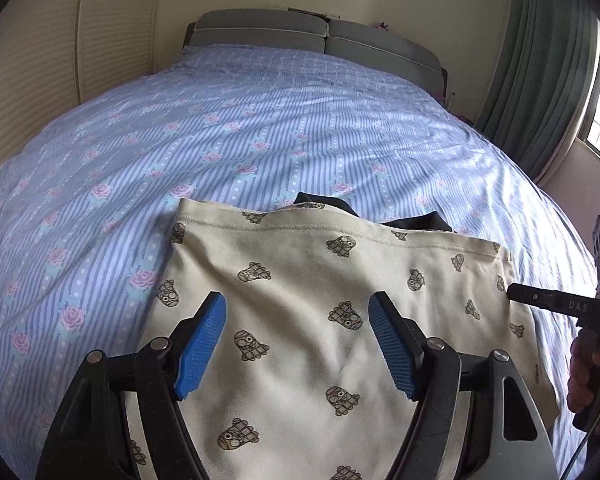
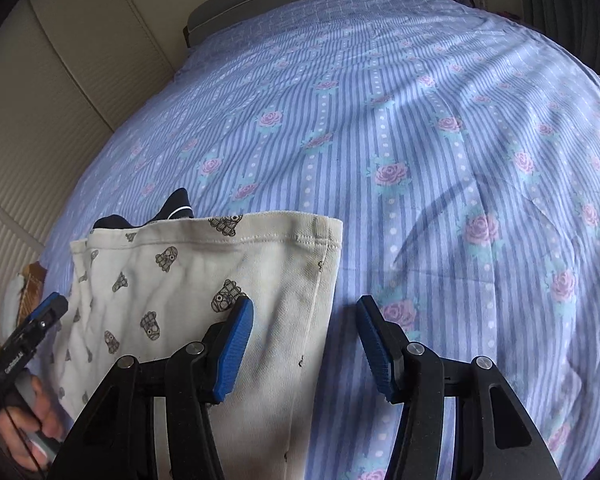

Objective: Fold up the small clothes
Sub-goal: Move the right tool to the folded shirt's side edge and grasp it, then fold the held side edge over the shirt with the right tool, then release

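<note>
The garment (image 1: 300, 288) lies on the bed (image 1: 260, 120), a dark cloth (image 1: 416, 222) behind it.

In the left wrist view, the pale letters "DAS" stand on the black side of the right tongs (image 1: 512, 292), which reach in from the right edge. In the right wrist view, the black body of the left tongs (image 2: 58, 304) carries a line of small white print, too blurred to read.

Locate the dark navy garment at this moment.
The dark navy garment lies on the striped bedsheet, mostly hidden under the cream printed cloth, peeking out past its far hem in both wrist views.
</note>
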Demonstrator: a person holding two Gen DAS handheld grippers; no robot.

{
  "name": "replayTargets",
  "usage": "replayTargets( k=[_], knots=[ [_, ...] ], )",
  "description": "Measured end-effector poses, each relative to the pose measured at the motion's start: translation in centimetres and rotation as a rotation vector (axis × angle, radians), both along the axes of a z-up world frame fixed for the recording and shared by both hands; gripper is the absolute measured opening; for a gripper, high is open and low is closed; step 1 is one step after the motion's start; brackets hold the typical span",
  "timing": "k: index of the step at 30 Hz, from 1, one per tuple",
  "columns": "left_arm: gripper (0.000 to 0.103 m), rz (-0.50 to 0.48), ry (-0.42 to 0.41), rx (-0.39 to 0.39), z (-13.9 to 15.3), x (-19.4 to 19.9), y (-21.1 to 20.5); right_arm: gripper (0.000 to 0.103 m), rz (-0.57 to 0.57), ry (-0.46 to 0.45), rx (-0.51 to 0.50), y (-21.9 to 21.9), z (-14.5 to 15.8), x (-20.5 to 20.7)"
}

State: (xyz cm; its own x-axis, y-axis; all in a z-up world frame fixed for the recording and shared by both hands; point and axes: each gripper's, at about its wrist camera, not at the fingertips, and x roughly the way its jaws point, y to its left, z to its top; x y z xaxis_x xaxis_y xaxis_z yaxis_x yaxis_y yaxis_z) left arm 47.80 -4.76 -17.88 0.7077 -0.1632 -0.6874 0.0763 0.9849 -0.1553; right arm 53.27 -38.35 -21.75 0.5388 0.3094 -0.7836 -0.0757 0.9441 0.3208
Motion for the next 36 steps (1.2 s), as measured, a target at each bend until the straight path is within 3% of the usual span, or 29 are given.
replayTargets(
  k=[10, 12, 14, 16, 23, 27, 36],
  knots=[
    [0.074, -0.036, -0.016, 0.035, 0.2, 0.1, -2.0, 0.054, 0.163, 0.002, 0.225, -1.2, -1.6, 3.9],
    [0.074, -0.037, -0.011, 0.035, 0.0, 0.2, -2.1, 0.043, 0.181, 0.003, 0.242, -1.0, -1.7, 4.7],
    [0.074, -0.036, -0.006, 0.034, -0.1, 0.3, -2.0, 0.025, 0.209, 0.018, 0.27, -0.4, -1.9, 5.4],
    [0.074, -0.034, -0.004, 0.034, -0.2, 0.3, -1.8, 0.019, 0.229, 0.037, 0.297, 0.1, -2.3, 5.8],
    [0.074, -0.025, 0.002, 0.021, -0.2, 0.5, -1.1, 0.009, 0.255, 0.057, 0.258, 2.0, -1.9, 5.4],
    [0.074, -0.025, -0.008, 0.012, 0.5, 0.4, -0.5, 0.008, 0.203, 0.07, 0.274, 2.3, -1.4, 5.2],
    [0.074, -0.004, -0.053, 0.03, 3.5, -0.7, 2.9, 0.008, 0.088, 0.045, 0.143, 7.6, 5.8, 3.0]
  ],
)
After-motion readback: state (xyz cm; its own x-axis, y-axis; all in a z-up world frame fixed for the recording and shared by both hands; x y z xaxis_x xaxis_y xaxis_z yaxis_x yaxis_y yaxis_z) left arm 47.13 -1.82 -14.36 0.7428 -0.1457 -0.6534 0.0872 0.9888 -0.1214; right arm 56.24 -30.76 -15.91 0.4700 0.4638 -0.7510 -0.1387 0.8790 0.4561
